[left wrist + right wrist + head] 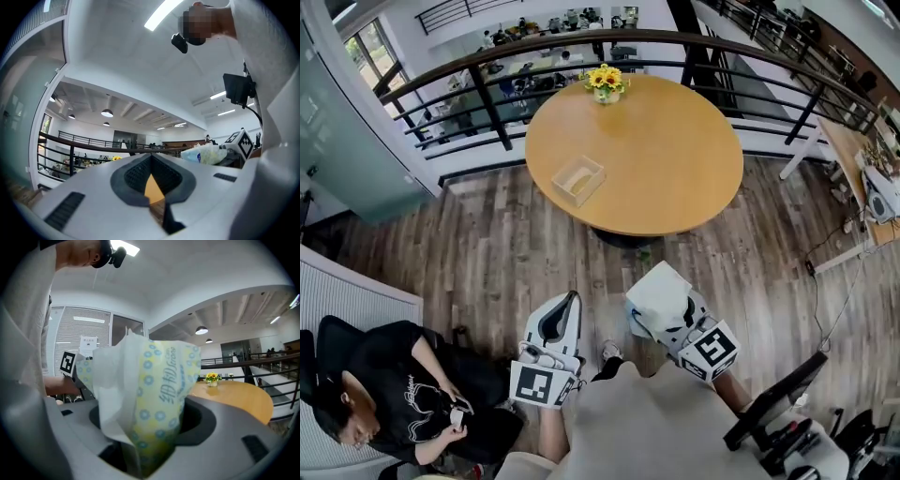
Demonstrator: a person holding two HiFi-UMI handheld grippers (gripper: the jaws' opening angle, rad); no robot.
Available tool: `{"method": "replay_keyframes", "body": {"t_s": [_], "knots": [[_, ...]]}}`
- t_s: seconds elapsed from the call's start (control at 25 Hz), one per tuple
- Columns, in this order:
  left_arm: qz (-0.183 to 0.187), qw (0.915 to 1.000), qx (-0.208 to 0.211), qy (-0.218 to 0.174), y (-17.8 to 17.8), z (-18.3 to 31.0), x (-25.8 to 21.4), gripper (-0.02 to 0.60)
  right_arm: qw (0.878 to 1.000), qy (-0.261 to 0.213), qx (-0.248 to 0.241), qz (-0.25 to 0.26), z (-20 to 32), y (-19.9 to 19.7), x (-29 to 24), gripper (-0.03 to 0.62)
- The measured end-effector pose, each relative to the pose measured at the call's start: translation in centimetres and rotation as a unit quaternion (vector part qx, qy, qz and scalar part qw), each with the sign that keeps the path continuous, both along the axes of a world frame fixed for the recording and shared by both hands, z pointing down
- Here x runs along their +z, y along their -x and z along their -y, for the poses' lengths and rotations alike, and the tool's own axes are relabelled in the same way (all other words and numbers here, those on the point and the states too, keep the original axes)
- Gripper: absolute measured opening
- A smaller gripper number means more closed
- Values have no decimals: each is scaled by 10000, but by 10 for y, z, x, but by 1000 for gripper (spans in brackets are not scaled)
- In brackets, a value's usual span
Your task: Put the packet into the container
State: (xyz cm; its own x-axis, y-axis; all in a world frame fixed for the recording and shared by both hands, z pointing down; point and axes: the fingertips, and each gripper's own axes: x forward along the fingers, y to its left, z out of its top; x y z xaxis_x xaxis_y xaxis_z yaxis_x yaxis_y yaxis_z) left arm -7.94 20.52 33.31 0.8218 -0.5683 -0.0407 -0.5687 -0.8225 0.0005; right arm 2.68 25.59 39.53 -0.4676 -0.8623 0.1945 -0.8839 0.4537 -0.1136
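Note:
The packet (659, 292) is a soft white tissue pack with blue dots and yellow print. My right gripper (653, 309) is shut on it, low in the head view, over the floor short of the round table (675, 178). In the right gripper view the packet (150, 394) stands upright between the jaws of the right gripper (151, 448) and hides most of what lies ahead. The container (578, 180), a small open box, sits on the table's left side. My left gripper (571, 300) is beside the right one, shut and holding nothing (152, 180). From the left gripper view the packet (204, 153) shows at the right.
A vase of yellow flowers (606, 82) stands at the table's far edge. A dark curved railing (487, 66) runs behind the table. A person (384, 394) sits at the lower left. A desk with equipment (867, 173) is at the right. The floor is wood planks.

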Motion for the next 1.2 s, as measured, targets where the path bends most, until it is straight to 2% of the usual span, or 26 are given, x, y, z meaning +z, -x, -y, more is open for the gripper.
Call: {"method": "replay_keyframes", "body": {"t_s": [0.12, 0.28, 0.44, 0.64, 0.84, 1.0, 1.2], "knots": [[-8, 10000, -28, 41, 2, 24, -1, 5, 10000, 51, -54, -63, 19, 3, -2, 296], [-135, 9995, -27, 283, -1, 45, 0, 5, 9998, 220, -21, 13, 41, -3, 3, 296], [11, 9995, -18, 329, -6, 71, 12, 5, 9996, 274, 4, 74, 70, -8, 12, 296], [23, 9994, -87, 333, -19, 117, 18, 5, 9995, 215, -104, 188, 120, -18, 17, 296], [-65, 9986, -392, 337, -35, 182, 9, 5, 9995, 84, -243, 162, 180, -39, 15, 296], [7, 9986, -519, 114, -53, 229, -8, 5, 9991, 10, -282, 325, 225, -65, 6, 296], [-86, 9980, -605, 163, -75, 272, -14, 5, 9986, -87, -267, 441, 270, -92, -3, 296]]}}
